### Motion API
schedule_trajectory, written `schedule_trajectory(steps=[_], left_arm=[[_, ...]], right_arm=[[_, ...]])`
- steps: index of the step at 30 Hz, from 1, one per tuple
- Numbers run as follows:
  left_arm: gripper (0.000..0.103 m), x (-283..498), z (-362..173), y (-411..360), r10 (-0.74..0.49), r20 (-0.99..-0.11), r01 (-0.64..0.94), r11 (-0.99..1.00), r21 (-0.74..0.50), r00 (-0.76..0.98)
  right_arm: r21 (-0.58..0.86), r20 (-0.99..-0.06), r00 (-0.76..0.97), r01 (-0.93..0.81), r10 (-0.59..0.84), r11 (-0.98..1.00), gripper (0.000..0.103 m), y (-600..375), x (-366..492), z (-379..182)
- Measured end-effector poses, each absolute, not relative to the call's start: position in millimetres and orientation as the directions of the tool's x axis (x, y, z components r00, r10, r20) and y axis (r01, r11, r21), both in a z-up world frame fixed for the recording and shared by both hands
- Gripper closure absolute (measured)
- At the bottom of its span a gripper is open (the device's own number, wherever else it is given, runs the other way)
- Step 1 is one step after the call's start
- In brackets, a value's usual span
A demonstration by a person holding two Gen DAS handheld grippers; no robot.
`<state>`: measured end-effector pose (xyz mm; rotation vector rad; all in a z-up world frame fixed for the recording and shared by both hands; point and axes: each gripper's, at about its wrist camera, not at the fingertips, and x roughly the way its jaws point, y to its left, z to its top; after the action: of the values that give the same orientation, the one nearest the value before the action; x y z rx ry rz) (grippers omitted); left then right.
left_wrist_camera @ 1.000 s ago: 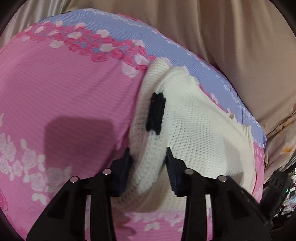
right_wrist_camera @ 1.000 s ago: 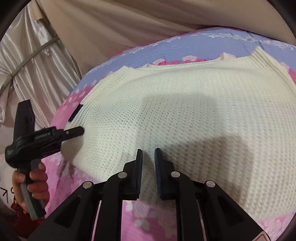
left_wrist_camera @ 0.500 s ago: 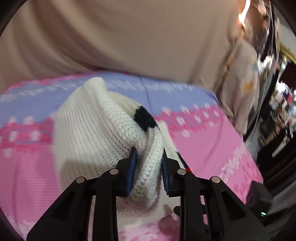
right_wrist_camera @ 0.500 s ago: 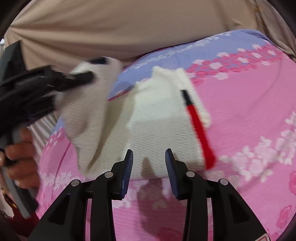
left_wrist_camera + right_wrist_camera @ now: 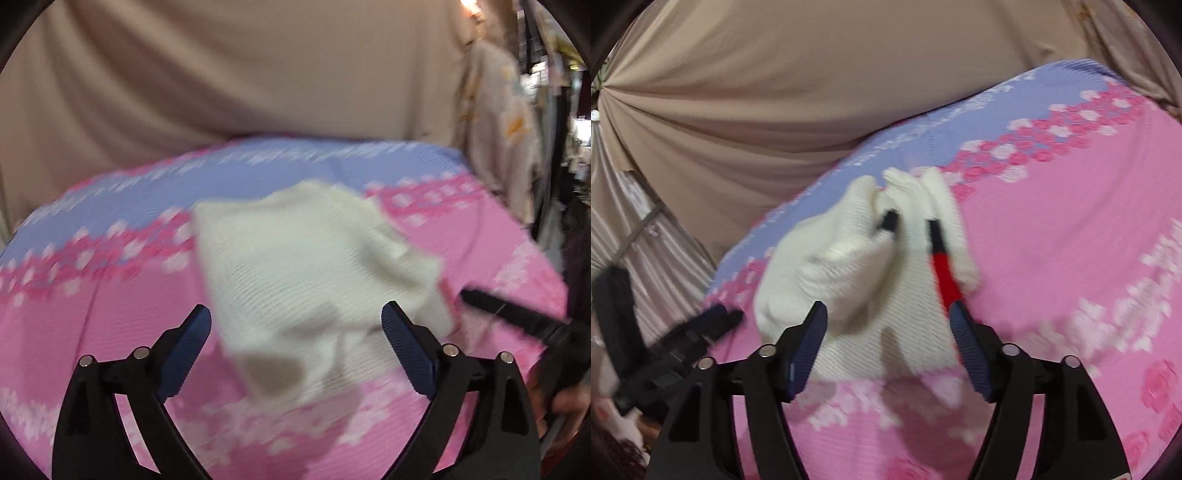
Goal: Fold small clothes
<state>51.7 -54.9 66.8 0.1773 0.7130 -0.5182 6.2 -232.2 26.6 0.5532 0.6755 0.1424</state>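
Left tool just let go: jaws now spread wide, nothing in them; half a second ago they pinched the sweater's edge. Right tool also wide open, empty. Sweater lies folded over on the pink bedspread, just beyond both. This fold looks done; next probably a second fold.

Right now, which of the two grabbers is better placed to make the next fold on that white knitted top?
Probably the right gripper: its open fingers straddle the near hem of the white knitted top. The left gripper, also open, faces the top in a more blurred view. Close call.
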Motion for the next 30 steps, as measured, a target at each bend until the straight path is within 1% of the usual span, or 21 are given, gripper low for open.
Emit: schedule_trajectory(steps=[3,5,7,10,14,16,18,21,22,25,27,30], left_arm=[[0.012,64.2,40.7,-37.1,-0.319,-0.726,0.458,0.889,-0.006,0.609],[0.012,65.7,26.9,-34.7,-0.309,-0.752,0.458,0.889,-0.010,0.582],[0.012,64.3,19.8,-33.5,-0.308,-0.760,0.464,0.886,-0.010,0.572],[0.012,66.8,11.2,-36.8,-0.310,-0.780,0.468,0.883,-0.025,0.544],[0.012,69.7,0.5,-42.8,-0.307,-0.803,0.469,0.882,-0.039,0.511],[0.012,72.6,-3.7,-44.0,-0.302,-0.814,0.461,0.886,-0.047,0.497],[0.012,74.7,-6.1,-43.2,-0.307,-0.820,0.454,0.888,-0.065,0.483],[0.012,78.7,-10.6,-40.9,-0.308,-0.830,0.442,0.893,-0.083,0.465],[0.012,80.1,-11.5,-40.1,-0.306,-0.831,0.441,0.894,-0.083,0.464],[0.012,80.5,-11.5,-37.5,-0.308,-0.833,0.430,0.898,-0.095,0.460],[0.012,79.1,-7.7,-34.2,-0.327,-0.825,0.424,0.898,-0.119,0.461],[0.012,84.3,-3.7,-23.8,-0.330,-0.810,0.390,0.910,-0.137,0.485]], right_arm=[[0.531,-0.565,0.754,0.022,0.335,0.847,0.031,-217.5,32.5,31.2],[0.518,-0.590,0.739,0.038,0.324,0.855,0.028,-208.1,47.6,32.5],[0.505,-0.622,0.721,0.071,0.305,0.860,0.027,-202.7,61.7,29.8],[0.487,-0.647,0.702,0.080,0.298,0.870,0.027,-194.7,76.1,28.2],[0.451,-0.654,0.712,0.092,0.258,0.888,0.027,-189.8,82.9,32.9],[0.454,-0.642,0.724,0.094,0.252,0.886,0.028,-190.2,83.2,36.6],[0.447,-0.635,0.733,0.091,0.244,0.890,0.032,-191.2,84.5,38.1],[0.418,-0.647,0.730,0.097,0.221,0.903,0.040,-190.0,89.4,38.6],[0.406,-0.651,0.729,0.100,0.210,0.908,0.041,-187.9,90.1,37.9],[0.366,-0.669,0.722,0.113,0.177,0.924,0.049,-185.6,92.1,32.9],[0.367,-0.680,0.712,0.123,0.175,0.922,0.060,-189.0,93.8,26.0],[0.431,-0.680,0.699,0.135,0.222,0.892,0.060,-197.7,93.9,17.2]])
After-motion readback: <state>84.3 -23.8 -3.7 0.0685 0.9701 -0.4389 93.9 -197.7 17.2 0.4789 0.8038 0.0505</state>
